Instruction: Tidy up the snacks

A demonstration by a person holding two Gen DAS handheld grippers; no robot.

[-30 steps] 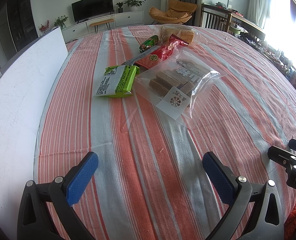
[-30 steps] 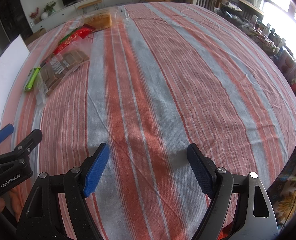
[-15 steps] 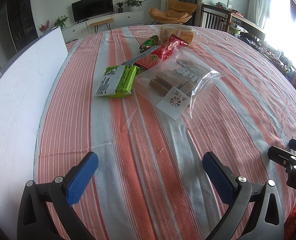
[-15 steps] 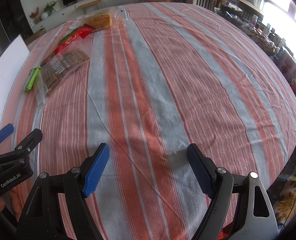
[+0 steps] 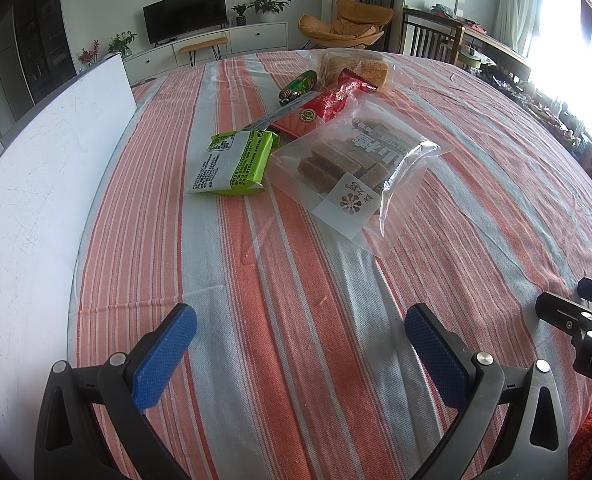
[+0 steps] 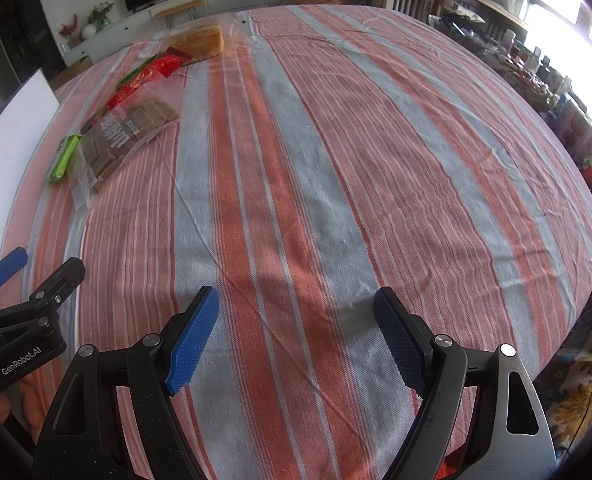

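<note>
Snacks lie clustered toward the far left of the striped surface (image 5: 296, 320): a green packet (image 5: 232, 162) touching a clear bag of brown bars (image 5: 356, 164). Left tongs (image 5: 300, 344) and right tongs (image 6: 296, 336) both gape wide near the near edge, holding nothing.

My left tongs (image 5: 300, 354) gape, empty, above the striped surface (image 5: 296, 280). Ahead I see green packet (image 5: 232, 162) touching clear bag (image 5: 360, 164); red packet (image 5: 320, 110) behind.
</note>
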